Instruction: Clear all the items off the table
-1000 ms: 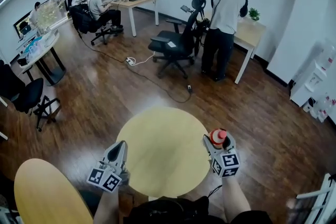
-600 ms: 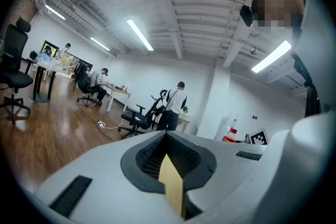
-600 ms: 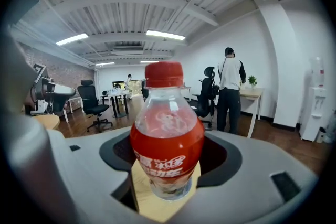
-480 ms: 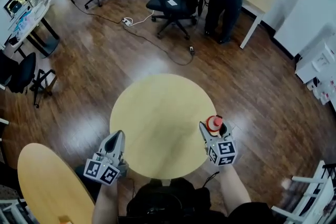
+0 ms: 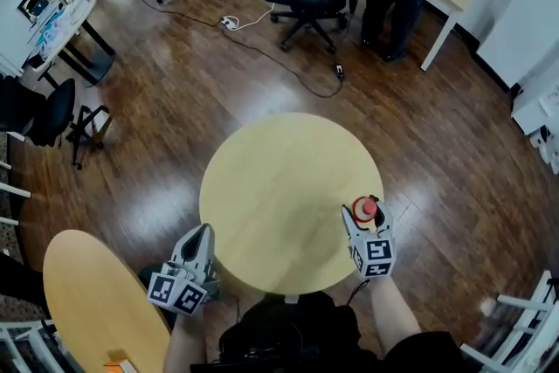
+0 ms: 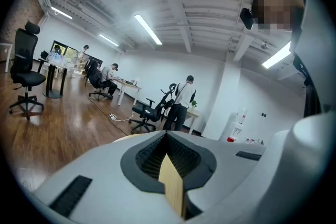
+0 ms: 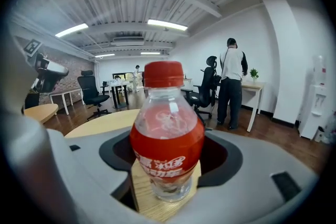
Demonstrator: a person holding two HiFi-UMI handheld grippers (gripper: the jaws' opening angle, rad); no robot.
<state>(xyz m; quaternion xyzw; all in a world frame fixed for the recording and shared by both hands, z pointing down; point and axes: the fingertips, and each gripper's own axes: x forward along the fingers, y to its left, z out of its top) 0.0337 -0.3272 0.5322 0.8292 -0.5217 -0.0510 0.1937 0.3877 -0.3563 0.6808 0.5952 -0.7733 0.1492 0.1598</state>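
At the near right edge of the round desk [image 5: 271, 179], my right hand-held gripper [image 5: 366, 216] has its jaws clamped on a small clear bottle [image 7: 167, 139] with a red cap and red label. It is upright, just inside the rim; I can't tell whether its base touches the top. My left hand-held gripper [image 5: 202, 234] hangs at the near left edge, jaws pressed together with nothing between them. I see nothing else on the desk, so I judge this bottle to be the last item and the step in hand to be carrying it off. The next move calls for a firm grip and a level bottle while I swing it clear of the rim; no drop-off spot shows in these views.
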